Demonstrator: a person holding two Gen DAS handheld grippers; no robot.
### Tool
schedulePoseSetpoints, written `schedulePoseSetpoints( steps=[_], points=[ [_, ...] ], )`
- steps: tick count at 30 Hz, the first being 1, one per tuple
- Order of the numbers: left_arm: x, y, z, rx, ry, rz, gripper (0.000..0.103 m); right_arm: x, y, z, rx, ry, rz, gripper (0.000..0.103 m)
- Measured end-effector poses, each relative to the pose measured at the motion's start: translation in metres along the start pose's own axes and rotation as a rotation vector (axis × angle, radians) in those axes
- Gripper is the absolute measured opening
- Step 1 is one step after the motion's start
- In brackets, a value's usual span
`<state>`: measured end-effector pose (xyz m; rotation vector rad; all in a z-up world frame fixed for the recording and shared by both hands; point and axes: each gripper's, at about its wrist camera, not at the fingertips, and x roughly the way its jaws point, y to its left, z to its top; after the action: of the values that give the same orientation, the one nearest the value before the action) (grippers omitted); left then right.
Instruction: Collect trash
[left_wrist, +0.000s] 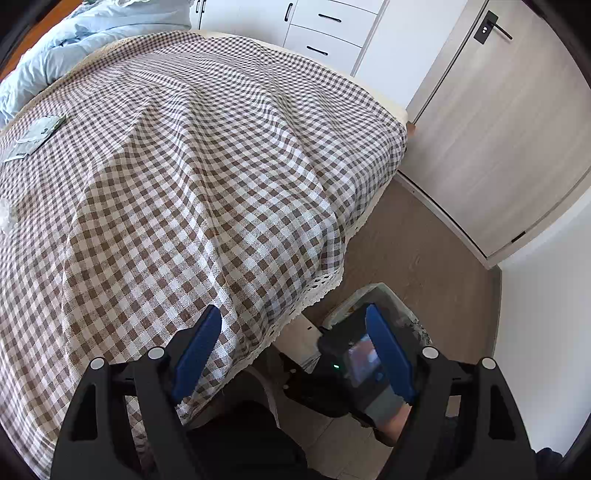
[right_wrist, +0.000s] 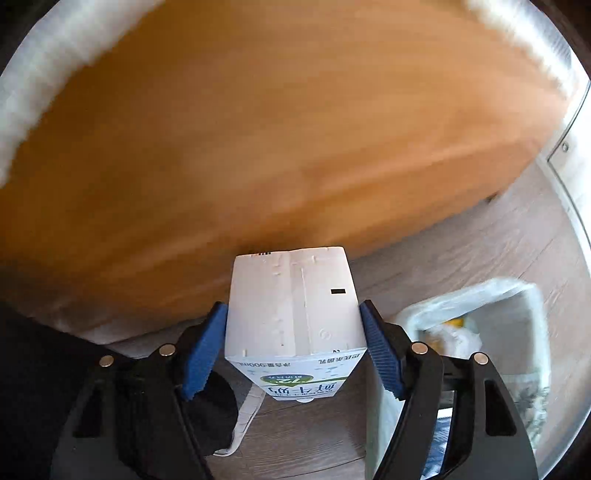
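Observation:
My right gripper (right_wrist: 293, 332) is shut on a white milk carton (right_wrist: 295, 306) with green print, held above the floor beside an orange wooden panel. A trash bin (right_wrist: 517, 332) lined with a clear bag sits low right of it, with trash inside. My left gripper (left_wrist: 295, 339) is open and empty over the bed's near corner. The bin's rim (left_wrist: 376, 291) shows past its right finger, mostly hidden by the other gripper's body. Crumpled wrappers (left_wrist: 35, 138) lie on the checked cloth at far left.
A brown-and-white checked cloth (left_wrist: 192, 177) covers the bed, with a blue duvet (left_wrist: 66, 48) behind it. White drawers (left_wrist: 325, 33) and a wooden door (left_wrist: 498, 129) stand beyond. Wood floor (left_wrist: 424, 240) lies between bed and door.

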<state>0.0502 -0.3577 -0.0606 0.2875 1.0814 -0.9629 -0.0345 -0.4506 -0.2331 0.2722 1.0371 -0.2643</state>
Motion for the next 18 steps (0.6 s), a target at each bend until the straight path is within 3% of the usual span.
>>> schedulePoseSetpoints(
  steps=[3, 7, 10, 13, 18],
  points=[
    [0.003, -0.001, 0.002, -0.013, -0.005, -0.016, 0.077, -0.068, -0.021, 0.008, 0.032, -0.127, -0.028, 0.07],
    [0.007, -0.009, 0.001, -0.008, 0.003, -0.04, 0.077, -0.162, -0.078, 0.009, 0.181, -0.28, 0.004, 0.07],
    [0.013, -0.02, -0.001, 0.006, 0.014, -0.059, 0.078, -0.213, -0.108, 0.002, 0.205, -0.375, -0.103, 0.07],
    [0.016, -0.031, -0.002, 0.019, 0.017, -0.076, 0.078, -0.216, -0.128, -0.006, 0.187, -0.382, -0.213, 0.07],
    [0.019, -0.046, -0.005, 0.047, 0.026, -0.077, 0.078, -0.156, -0.144, -0.016, 0.213, -0.336, -0.23, 0.07]
  ],
)
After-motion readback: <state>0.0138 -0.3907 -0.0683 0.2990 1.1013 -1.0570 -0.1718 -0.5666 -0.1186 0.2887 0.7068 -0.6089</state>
